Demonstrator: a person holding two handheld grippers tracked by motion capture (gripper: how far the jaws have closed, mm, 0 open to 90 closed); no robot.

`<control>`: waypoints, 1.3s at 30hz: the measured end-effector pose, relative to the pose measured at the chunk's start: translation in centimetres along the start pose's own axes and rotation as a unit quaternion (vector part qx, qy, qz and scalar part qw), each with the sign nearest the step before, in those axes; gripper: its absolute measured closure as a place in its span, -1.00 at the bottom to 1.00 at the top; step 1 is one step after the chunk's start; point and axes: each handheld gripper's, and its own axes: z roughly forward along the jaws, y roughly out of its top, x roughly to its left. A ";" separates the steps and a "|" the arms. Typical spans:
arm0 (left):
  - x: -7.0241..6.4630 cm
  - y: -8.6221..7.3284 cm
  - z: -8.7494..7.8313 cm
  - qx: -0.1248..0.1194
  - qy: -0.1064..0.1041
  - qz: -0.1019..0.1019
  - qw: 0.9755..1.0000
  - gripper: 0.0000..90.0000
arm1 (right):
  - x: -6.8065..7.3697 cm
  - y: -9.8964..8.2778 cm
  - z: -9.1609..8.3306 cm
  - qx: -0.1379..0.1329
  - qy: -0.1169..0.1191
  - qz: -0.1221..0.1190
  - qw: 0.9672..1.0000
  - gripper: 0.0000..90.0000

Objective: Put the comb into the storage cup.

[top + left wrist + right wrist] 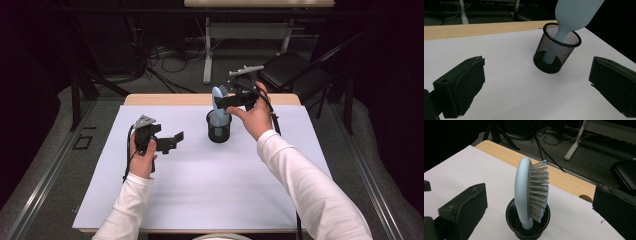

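A light blue hairbrush [218,98] stands handle-down in a black mesh cup [219,131] at the far middle of the white sheet. Its bristles [539,192] face right in the right gripper view. My right gripper [232,94] is open and hovers just right of the brush head [522,187], its jaws wide on either side and not touching it. My left gripper [171,141] is open and holds nothing; it is left of the cup and points toward it. In the left gripper view the cup [549,62] and brush [574,12] lie ahead.
The white sheet [200,190] covers a wooden table whose far edge [165,99] shows bare. Behind the table are a black chair [290,67], a desk's legs [207,50] and floor cables. Dark metal rails run along both sides.
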 end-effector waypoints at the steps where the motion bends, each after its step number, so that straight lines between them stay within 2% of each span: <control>1: 0.0 0.1 -0.1 0.000 -0.001 0.001 1.000 -0.99 | 0.0 -0.1 -0.2 0.001 0.001 0.000 1.000 -1.00; 18: -0.4 1.0 -1.5 -0.008 -0.011 0.015 1.000 -0.99 | -0.8 -2.1 -2.8 -0.004 0.017 -0.010 1.000 -1.00; 24: -1.0 1.6 -2.0 -0.012 -0.025 0.022 0.999 -0.99 | -1.3 -3.6 -3.8 0.003 0.020 -0.014 1.000 -1.00; 33: -1.4 2.2 -2.7 -0.015 -0.034 0.029 0.999 -0.99 | -2.5 -6.1 -6.1 -0.008 0.000 -0.025 1.000 -1.00; 39: -1.8 2.3 -2.8 -0.010 -0.039 0.038 0.998 -0.99 | -3.1 -7.6 -7.8 -0.016 0.012 -0.013 1.000 -1.00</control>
